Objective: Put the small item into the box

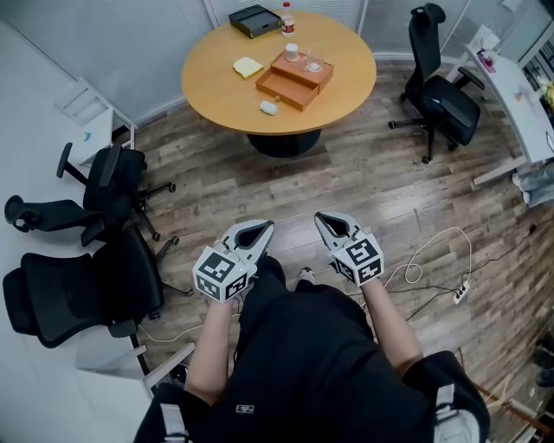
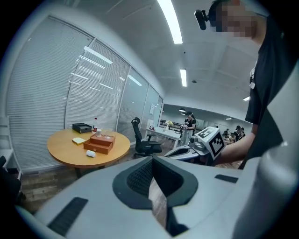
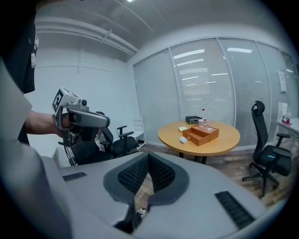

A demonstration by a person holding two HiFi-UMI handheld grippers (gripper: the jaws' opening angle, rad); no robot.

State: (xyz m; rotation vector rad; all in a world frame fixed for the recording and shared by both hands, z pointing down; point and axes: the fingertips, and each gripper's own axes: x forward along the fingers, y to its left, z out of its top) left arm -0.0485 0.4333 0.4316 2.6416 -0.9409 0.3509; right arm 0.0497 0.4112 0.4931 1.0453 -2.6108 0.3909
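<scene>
A small white item (image 1: 268, 107) lies on the round wooden table (image 1: 216, 95), just in front of a brown wooden box (image 1: 296, 78) whose lower drawer is pulled out. Both grippers hang over the floor in front of the person, well short of the table. My left gripper (image 1: 260, 227) is shut with nothing in it, and my right gripper (image 1: 322, 218) beside it is shut and empty too. The left gripper view shows the item (image 2: 91, 153) and box (image 2: 100, 142) far off. The right gripper view shows the item (image 3: 183, 139) and box (image 3: 202, 134) far off as well.
On the table also lie a yellow notepad (image 1: 248, 67), a black case (image 1: 254, 20), a bottle (image 1: 286, 19) and a cup. Black office chairs (image 1: 95, 260) stand at the left, another chair (image 1: 441, 95) and a white desk (image 1: 519, 95) at the right. A cable with a power strip (image 1: 459, 294) crosses the floor.
</scene>
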